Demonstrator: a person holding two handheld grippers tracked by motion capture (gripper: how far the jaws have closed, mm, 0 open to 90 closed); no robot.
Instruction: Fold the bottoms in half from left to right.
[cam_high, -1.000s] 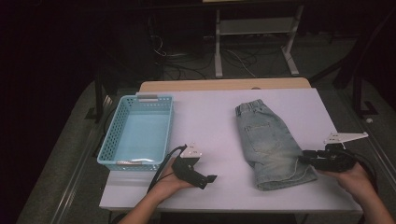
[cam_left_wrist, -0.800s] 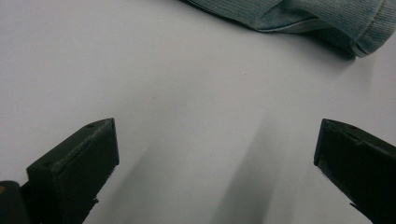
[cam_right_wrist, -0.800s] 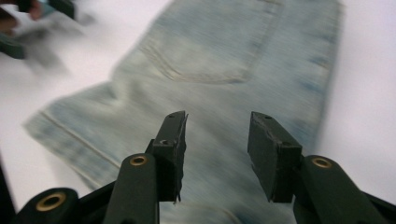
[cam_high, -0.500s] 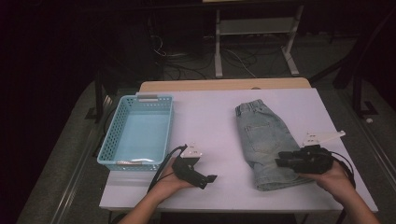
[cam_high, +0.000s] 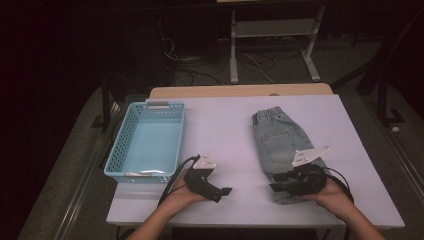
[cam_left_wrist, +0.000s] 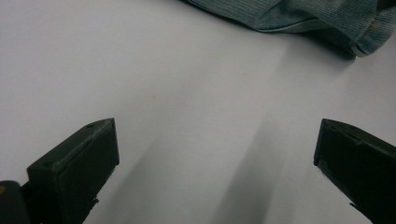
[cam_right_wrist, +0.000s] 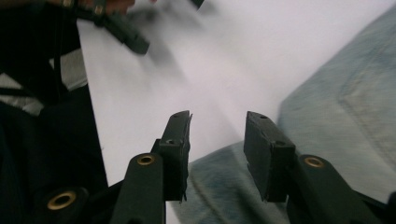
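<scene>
Denim shorts (cam_high: 282, 145), faded blue and folded flat, lie on the right half of your white table (cam_high: 225, 125), waistband toward the far edge, leg hem near you. Your right gripper (cam_high: 276, 186) sits at that near hem, jaws part-spread with a clear gap; they've just opened a little, and the right gripper view shows the hem's edge below the gap, nothing pinched. Your left gripper (cam_high: 225, 191) rests on bare table beside the shorts, jaws wide apart, empty. Light blue perforated plastic basket (cam_high: 146, 141) sits at the table's left, well apart from the shorts.
</scene>
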